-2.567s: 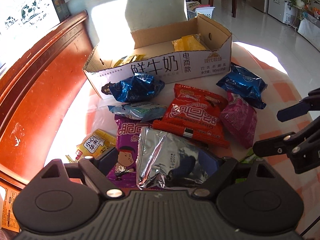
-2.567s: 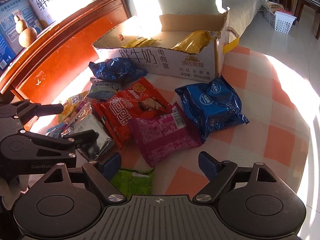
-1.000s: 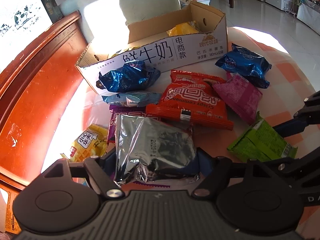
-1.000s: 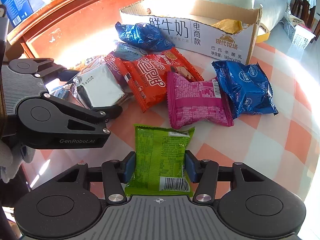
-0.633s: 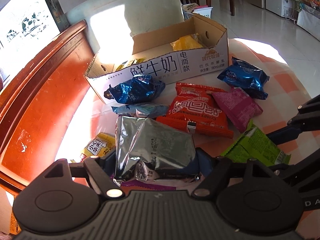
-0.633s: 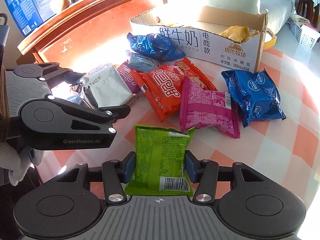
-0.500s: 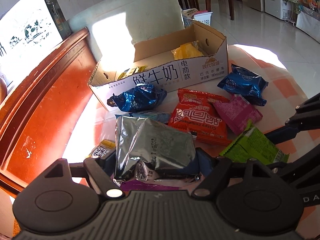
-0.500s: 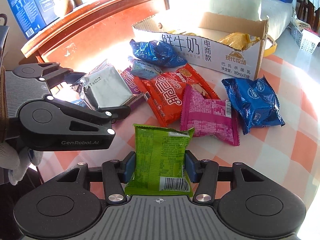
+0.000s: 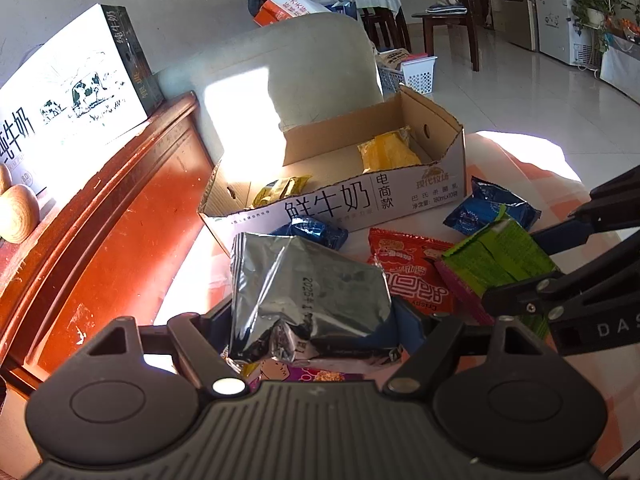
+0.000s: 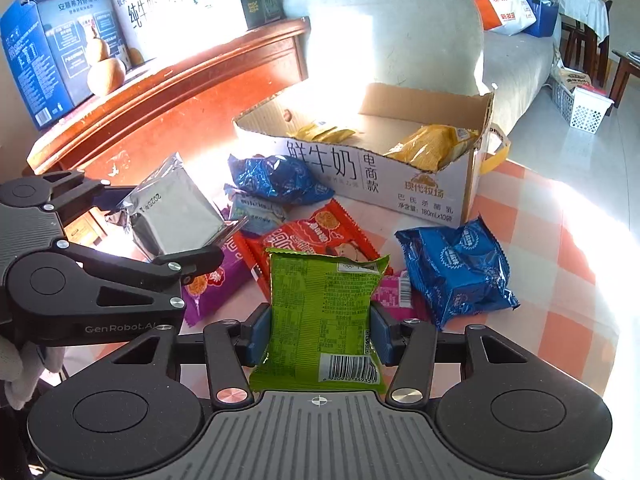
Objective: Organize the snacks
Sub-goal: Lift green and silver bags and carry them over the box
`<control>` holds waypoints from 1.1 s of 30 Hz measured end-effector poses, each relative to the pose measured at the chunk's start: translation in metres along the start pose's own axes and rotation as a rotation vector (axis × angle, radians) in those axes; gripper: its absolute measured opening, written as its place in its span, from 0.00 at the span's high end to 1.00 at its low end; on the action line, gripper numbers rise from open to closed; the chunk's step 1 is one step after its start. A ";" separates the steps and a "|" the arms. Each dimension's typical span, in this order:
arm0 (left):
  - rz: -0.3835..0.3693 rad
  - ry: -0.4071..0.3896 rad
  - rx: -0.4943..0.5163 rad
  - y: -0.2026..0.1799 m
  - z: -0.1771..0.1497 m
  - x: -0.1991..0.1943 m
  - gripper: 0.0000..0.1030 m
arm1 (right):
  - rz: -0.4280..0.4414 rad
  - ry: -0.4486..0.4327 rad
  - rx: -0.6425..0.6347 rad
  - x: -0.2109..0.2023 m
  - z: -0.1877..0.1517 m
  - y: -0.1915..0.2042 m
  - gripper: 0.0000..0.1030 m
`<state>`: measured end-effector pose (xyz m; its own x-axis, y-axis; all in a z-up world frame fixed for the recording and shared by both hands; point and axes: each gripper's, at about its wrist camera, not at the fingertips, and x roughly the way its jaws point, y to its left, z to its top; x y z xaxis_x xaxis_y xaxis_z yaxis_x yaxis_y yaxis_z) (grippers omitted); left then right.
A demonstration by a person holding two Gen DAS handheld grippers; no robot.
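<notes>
My left gripper (image 9: 312,332) is shut on a silver foil snack packet (image 9: 308,280) and holds it above the table; the packet also shows in the right wrist view (image 10: 172,208). My right gripper (image 10: 316,336) is shut on a green snack packet (image 10: 320,312), also lifted; it shows in the left wrist view (image 9: 496,256). The open cardboard box (image 9: 360,196) stands ahead, with yellow packets (image 10: 432,146) inside. On the table lie a red packet (image 10: 320,236), dark blue packets (image 10: 280,180), a blue packet (image 10: 456,268), a pink packet (image 10: 396,292) and a purple packet (image 10: 212,284).
A red-brown wooden cabinet (image 9: 100,232) runs along the left, with milk cartons (image 10: 180,4) and gourds (image 10: 106,70) on top. A grey sofa (image 10: 400,32) stands behind the box. The tablecloth is orange-and-white checked (image 10: 560,240).
Both grippers have risen with their packets and now sit higher and nearer the box level. More of the box's inside shows.
</notes>
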<state>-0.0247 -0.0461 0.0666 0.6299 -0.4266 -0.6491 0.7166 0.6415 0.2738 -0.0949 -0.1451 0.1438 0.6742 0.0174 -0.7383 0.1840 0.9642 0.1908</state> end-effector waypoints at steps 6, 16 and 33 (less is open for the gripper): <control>0.002 -0.034 0.003 -0.002 0.010 -0.004 0.24 | -0.004 -0.031 -0.004 -0.004 0.009 -0.002 0.51; 0.017 -0.086 -0.033 0.003 0.031 -0.008 0.24 | -0.024 -0.094 0.015 -0.013 0.029 -0.008 0.51; 0.085 -0.160 -0.102 0.024 0.084 0.017 0.24 | -0.047 -0.191 0.095 -0.008 0.089 -0.031 0.51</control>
<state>0.0282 -0.0915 0.1223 0.7322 -0.4587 -0.5035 0.6299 0.7373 0.2443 -0.0422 -0.1986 0.2009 0.7853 -0.0859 -0.6132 0.2785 0.9335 0.2258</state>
